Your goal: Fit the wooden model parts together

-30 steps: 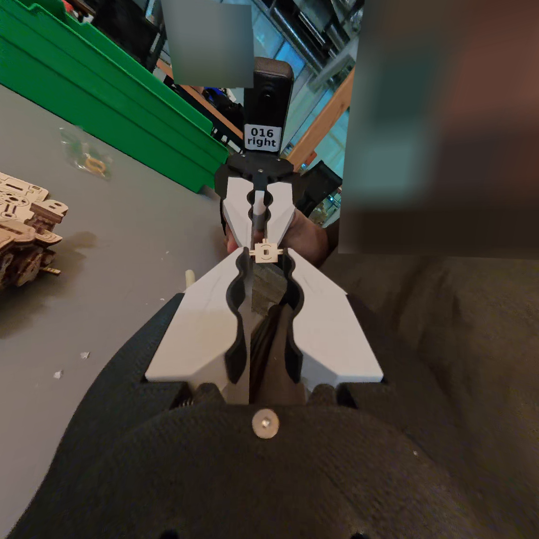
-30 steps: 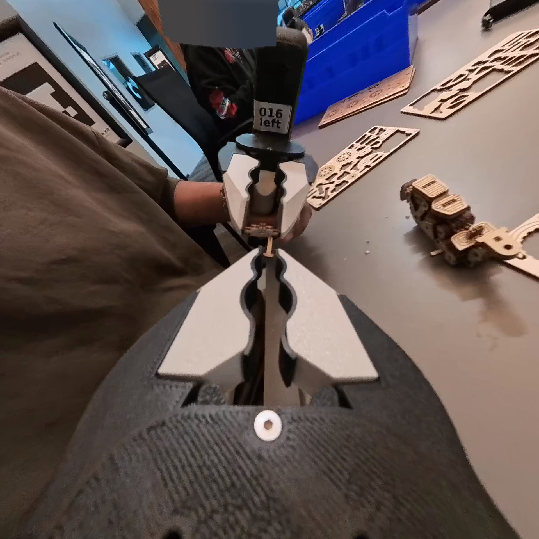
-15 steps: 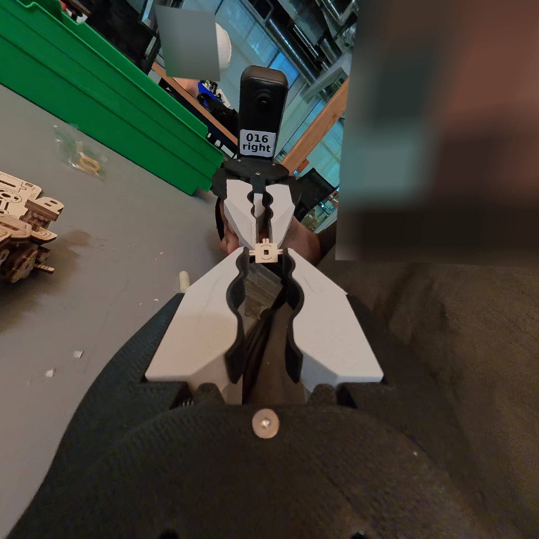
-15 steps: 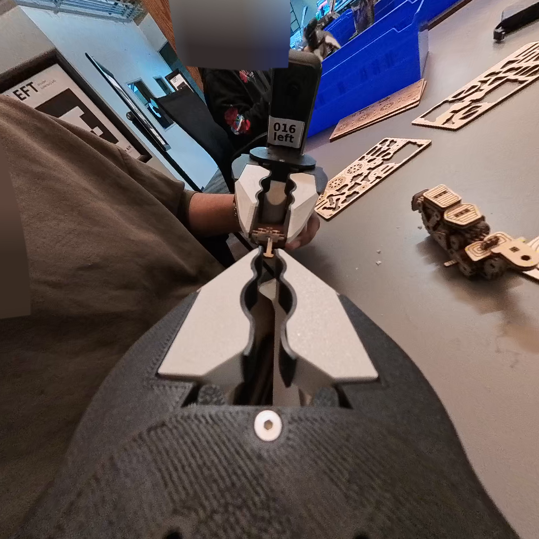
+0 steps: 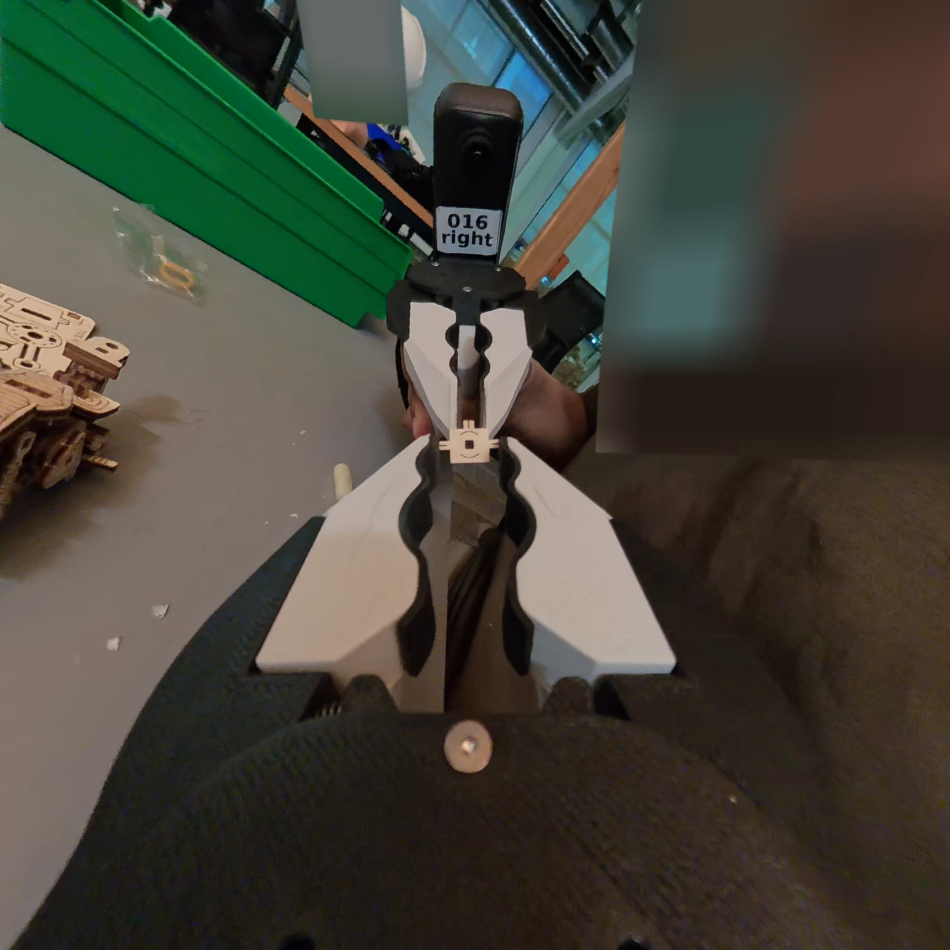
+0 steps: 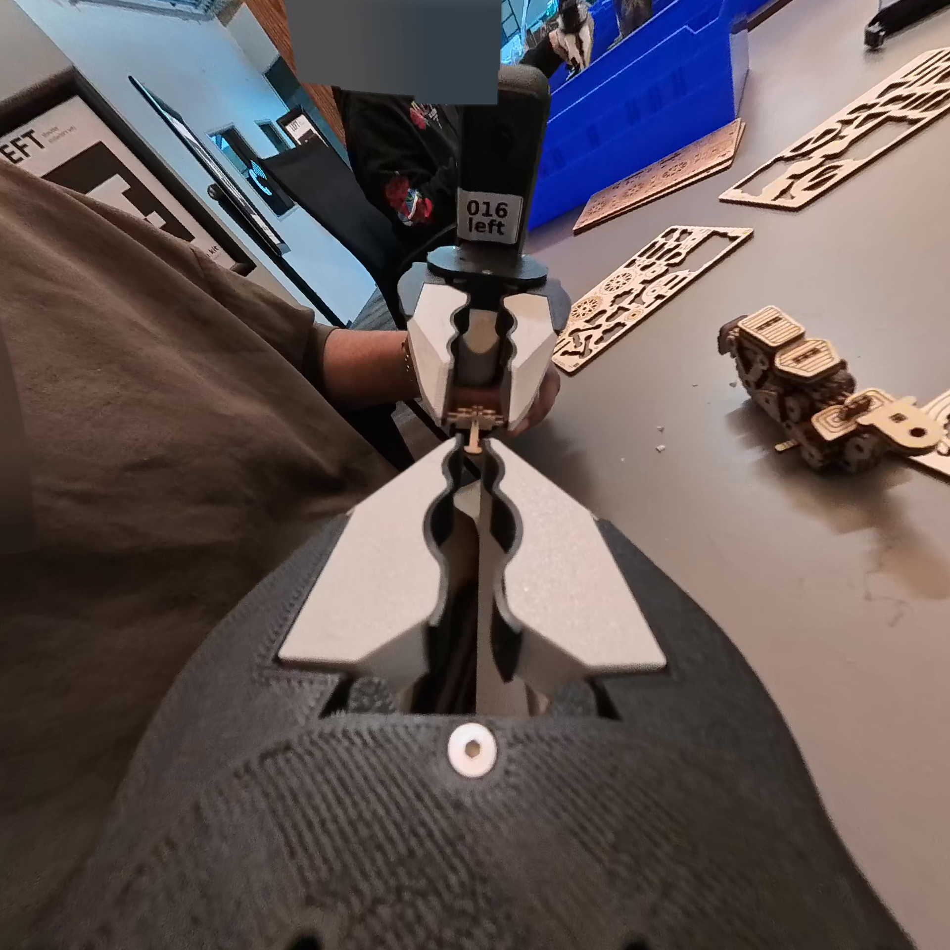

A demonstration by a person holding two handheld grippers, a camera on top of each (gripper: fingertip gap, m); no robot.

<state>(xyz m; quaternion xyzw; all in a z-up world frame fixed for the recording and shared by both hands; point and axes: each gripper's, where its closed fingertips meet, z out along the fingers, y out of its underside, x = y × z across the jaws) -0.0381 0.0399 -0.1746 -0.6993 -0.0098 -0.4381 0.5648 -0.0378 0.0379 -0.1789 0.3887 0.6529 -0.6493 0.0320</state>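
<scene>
Two hand-held grippers meet tip to tip above the near edge of a grey table [image 6: 719, 514], in front of a person in a brown shirt [image 6: 128, 411]. The left gripper [image 5: 469, 446] has its jaws pressed onto a small square wooden plate [image 5: 468, 445] with short tabs on its edges, pinched flat-face toward its own camera. Directly facing it, the right gripper [image 6: 472, 446] has its jaws closed on a thin wooden pin [image 6: 473, 441], whose far end touches the middle of the plate [image 6: 473, 413]; whether the pin has entered the plate's central hole cannot be told. A bare hand [image 5: 545, 411] grips the right gripper's handle just behind the plate.

Beyond the plate on the table side, a partly built wooden model [image 6: 802, 380] rests on the grey surface well apart from the grippers, with small wood crumbs [image 6: 659, 446] between it and them. Farther from the plate lie punched-out wooden part sheets [image 6: 653, 293], then a stack of uncut sheets [image 6: 663, 175] against a blue bin [image 6: 642, 103]. In the left wrist view, a small clear bag [image 5: 164, 262] lies past the model [image 5: 46, 411], just before a green bin [image 5: 180, 144] at the table's far edge.
</scene>
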